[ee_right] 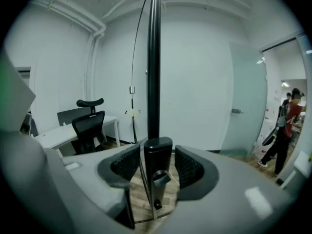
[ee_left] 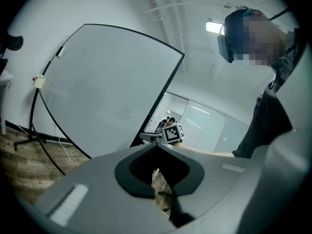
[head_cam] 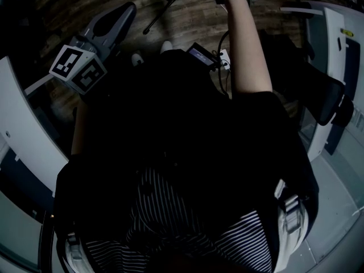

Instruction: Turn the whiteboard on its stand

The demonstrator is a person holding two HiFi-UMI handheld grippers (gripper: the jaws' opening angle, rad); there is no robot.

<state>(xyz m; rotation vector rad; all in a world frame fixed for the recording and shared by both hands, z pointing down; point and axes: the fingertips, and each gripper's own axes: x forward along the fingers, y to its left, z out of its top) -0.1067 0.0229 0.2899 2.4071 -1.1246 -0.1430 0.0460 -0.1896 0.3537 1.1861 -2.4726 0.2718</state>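
The whiteboard (ee_left: 102, 87), a pale panel in a thin black frame, fills the left gripper view and stands tilted on its stand. In the right gripper view I see it edge-on as a black upright bar (ee_right: 153, 57) ending in a black bracket with a knob (ee_right: 157, 162). My right gripper (ee_right: 157, 150) is open around that bracket, with a narrow gap at the right pad (ee_right: 187, 167). Its marker cube (ee_left: 173, 133) shows at the board's right edge. My left gripper (ee_left: 158, 147) is shut and empty, held low and away from the board (head_cam: 122, 13).
A black office chair (ee_right: 90, 121) and a white desk (ee_right: 58, 135) stand at the far left wall. A glass door (ee_right: 248, 106) and a person in red (ee_right: 287, 126) are at the right. Black stand legs (head_cam: 165, 4) cross the wooden floor. White desks flank me (head_cam: 23, 135).
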